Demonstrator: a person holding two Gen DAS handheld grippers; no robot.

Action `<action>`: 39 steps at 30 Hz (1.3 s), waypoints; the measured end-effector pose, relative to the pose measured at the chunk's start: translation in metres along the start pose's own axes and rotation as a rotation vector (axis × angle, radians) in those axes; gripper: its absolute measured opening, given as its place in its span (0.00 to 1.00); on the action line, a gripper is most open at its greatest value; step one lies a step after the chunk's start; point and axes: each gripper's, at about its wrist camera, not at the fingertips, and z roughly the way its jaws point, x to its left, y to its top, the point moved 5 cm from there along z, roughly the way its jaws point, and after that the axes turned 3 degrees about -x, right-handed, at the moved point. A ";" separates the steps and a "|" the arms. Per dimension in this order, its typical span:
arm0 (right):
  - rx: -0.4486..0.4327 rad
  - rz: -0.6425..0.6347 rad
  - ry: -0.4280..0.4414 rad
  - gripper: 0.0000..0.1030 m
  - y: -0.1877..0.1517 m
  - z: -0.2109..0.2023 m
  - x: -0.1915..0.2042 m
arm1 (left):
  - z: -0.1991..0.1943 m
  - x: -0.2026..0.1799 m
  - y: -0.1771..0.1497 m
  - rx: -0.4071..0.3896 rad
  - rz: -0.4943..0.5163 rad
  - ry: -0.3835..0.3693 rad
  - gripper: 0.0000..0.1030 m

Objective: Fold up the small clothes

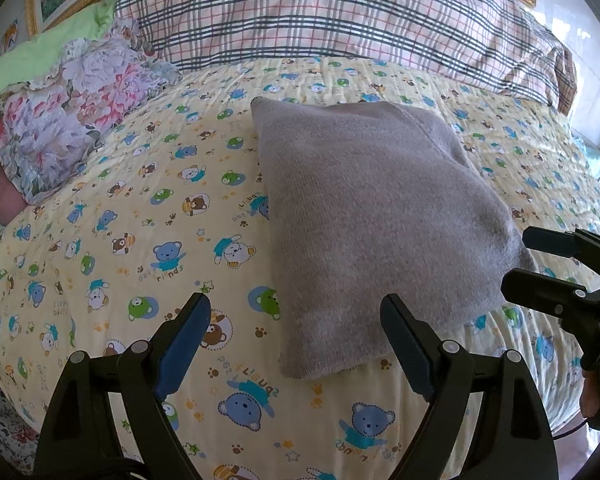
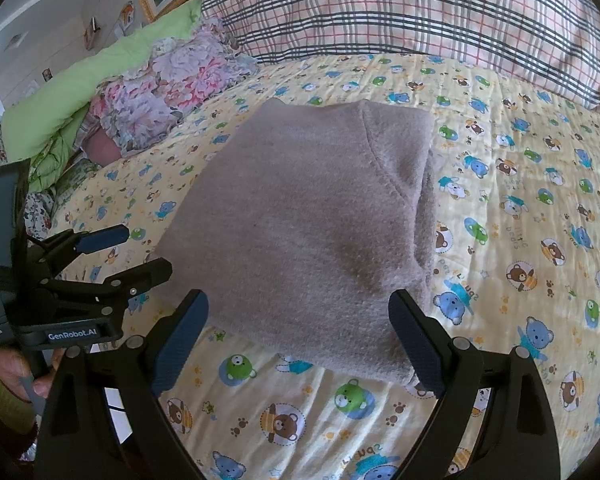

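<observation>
Yellow bear-print sheet [image 1: 148, 216] covers the bed under both of your grippers, with a plaid pillow [image 1: 340, 12] lying across the far end and a floral bundle [image 1: 72, 120] against a green quilt [image 1: 40, 52] off to the far left. A folded grey garment [image 1: 364, 208] lies flat on the sheet.

Your left gripper [image 1: 296, 340] has its jaws spread wide and holds nothing. The garment's near corner lies between them, closer to the right jaw and running away ahead and to the right; you cannot tell whether the jaws touch the cloth.

Your right gripper [image 2: 300, 336] also has its jaws spread, gripping nothing. The garment [image 2: 308, 216] fills the space just ahead of them, its near edge lying between the two blue pads [image 2: 180, 340], and its right near corner passes behind the right jaw.

From the right wrist view, your left gripper [image 2: 136, 252] sits just off the garment's left edge.
</observation>
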 end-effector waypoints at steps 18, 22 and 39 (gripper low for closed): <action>-0.002 -0.001 0.001 0.89 0.003 -0.003 -0.001 | 0.001 0.000 0.003 -0.001 0.005 0.001 0.85; -0.001 -0.001 0.002 0.89 0.004 -0.003 -0.001 | 0.001 -0.001 0.003 -0.001 0.008 0.000 0.85; -0.001 -0.002 0.005 0.89 0.004 -0.003 -0.002 | 0.000 -0.001 0.004 0.000 0.006 0.001 0.85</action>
